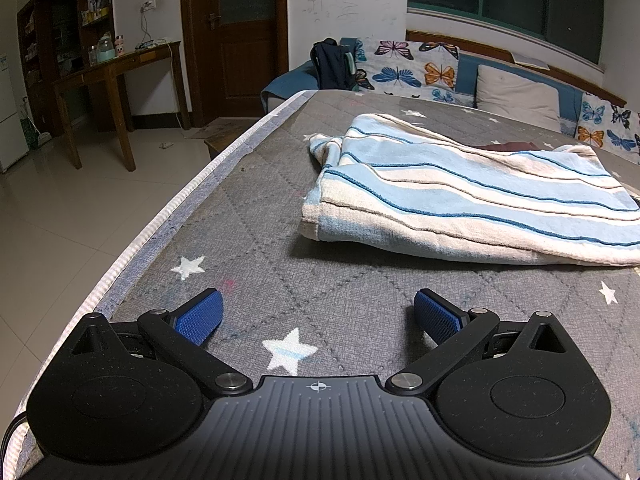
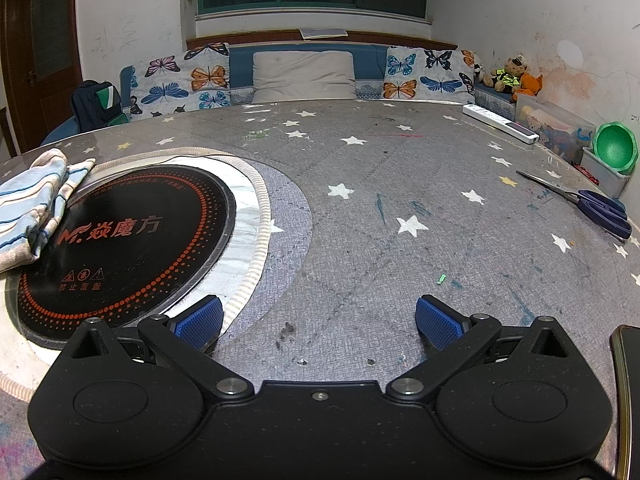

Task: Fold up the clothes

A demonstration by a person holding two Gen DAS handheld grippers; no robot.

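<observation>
A blue and cream striped cloth (image 1: 460, 196) lies folded on the grey star-patterned table cover (image 1: 256, 240), ahead and to the right of my left gripper (image 1: 318, 312). The left gripper is open and empty, low over the cover. In the right wrist view the same cloth (image 2: 32, 204) lies at the far left, partly over the black induction hob (image 2: 128, 240). My right gripper (image 2: 319, 316) is open and empty, apart from the cloth, beside the hob's rim.
Blue-handled scissors (image 2: 592, 208) and a white power strip (image 2: 500, 122) lie at the right of the table. A plastic toy box (image 2: 560, 128) and a green bowl (image 2: 614, 152) stand beyond. The table's left edge (image 1: 168, 220) drops to a tiled floor. A cushioned bench (image 2: 304, 76) runs behind.
</observation>
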